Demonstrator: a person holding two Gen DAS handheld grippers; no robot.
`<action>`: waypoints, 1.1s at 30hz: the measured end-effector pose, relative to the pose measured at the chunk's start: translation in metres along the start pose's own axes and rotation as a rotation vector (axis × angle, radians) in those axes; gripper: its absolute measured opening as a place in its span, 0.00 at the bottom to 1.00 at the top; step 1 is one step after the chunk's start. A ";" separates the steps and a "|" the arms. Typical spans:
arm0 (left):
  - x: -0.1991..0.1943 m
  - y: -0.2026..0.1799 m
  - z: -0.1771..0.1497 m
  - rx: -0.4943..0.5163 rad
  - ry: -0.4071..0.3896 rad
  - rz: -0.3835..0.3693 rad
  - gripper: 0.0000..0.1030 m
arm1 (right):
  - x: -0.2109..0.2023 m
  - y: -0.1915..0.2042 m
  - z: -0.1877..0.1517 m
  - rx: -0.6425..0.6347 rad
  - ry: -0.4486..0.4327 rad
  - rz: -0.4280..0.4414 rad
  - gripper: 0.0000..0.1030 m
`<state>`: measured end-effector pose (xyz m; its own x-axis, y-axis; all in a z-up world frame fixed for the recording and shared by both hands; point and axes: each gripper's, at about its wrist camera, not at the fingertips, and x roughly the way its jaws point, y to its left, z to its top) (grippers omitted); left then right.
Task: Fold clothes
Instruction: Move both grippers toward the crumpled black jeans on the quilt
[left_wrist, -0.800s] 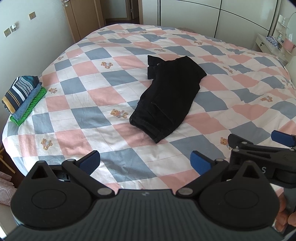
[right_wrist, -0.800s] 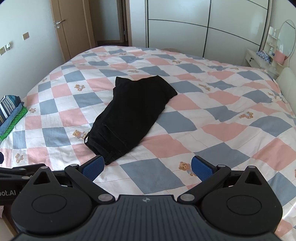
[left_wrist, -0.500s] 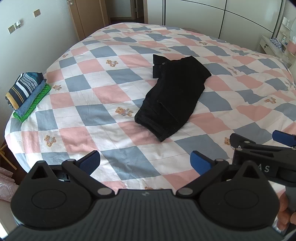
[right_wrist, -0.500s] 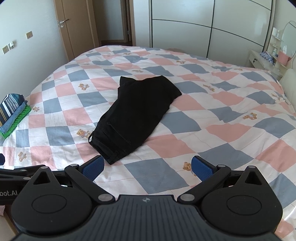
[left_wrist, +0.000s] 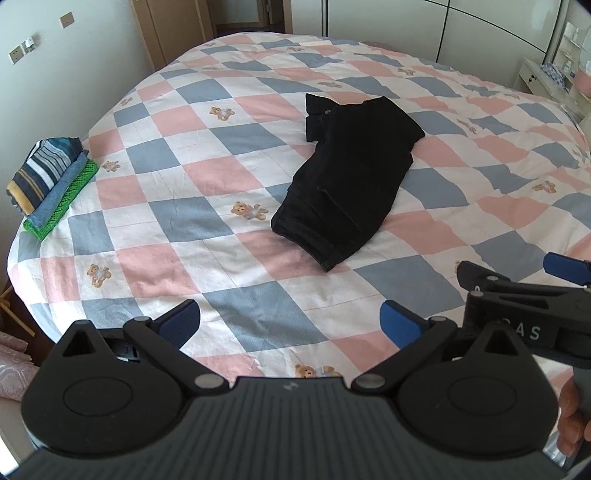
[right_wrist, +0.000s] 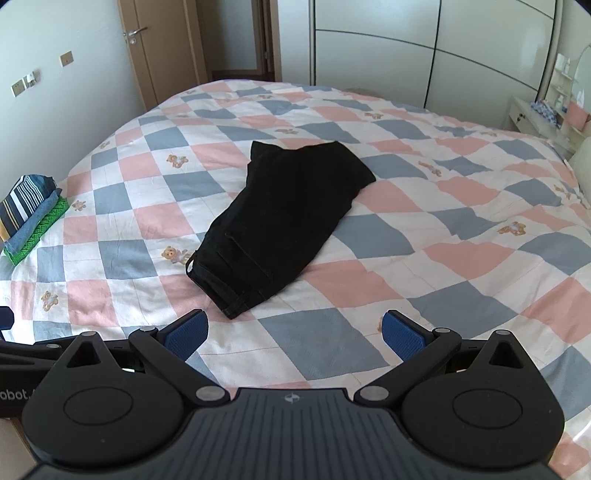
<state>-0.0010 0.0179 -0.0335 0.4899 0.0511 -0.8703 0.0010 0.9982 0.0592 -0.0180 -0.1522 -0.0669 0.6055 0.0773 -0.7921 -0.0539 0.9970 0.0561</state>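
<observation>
**Black trousers lie folded mid-bed, both grippers held wide and empty**

The trousers (left_wrist: 351, 184) lie in a long folded bundle near the middle of the bed (left_wrist: 207, 140), one end toward the near edge, the other angled far and right. The left gripper (left_wrist: 290, 325) hangs over the near edge, jaws wide apart, holding nothing. The right gripper (right_wrist: 295, 332) sits just beside it on the right, jaws likewise spread and empty, well short of the trousers. A stack (left_wrist: 48, 184) of folded clothes, striped on top, rests at the bed's left edge. A hand (left_wrist: 570, 421) shows at the lower right of the left view.
</observation>
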 end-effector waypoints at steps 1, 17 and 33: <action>0.003 0.001 0.002 0.006 0.002 -0.005 0.99 | 0.002 0.001 0.001 0.002 0.004 -0.005 1.00; 0.053 0.044 0.043 0.273 0.022 -0.125 0.99 | 0.046 0.036 0.028 0.203 0.079 -0.130 1.00; 0.111 0.118 0.099 0.388 0.052 -0.228 0.99 | 0.074 0.103 0.043 0.343 0.137 -0.242 1.00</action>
<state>0.1398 0.1383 -0.0748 0.3950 -0.1578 -0.9050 0.4356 0.8995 0.0332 0.0551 -0.0431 -0.0936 0.4565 -0.1373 -0.8791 0.3573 0.9331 0.0398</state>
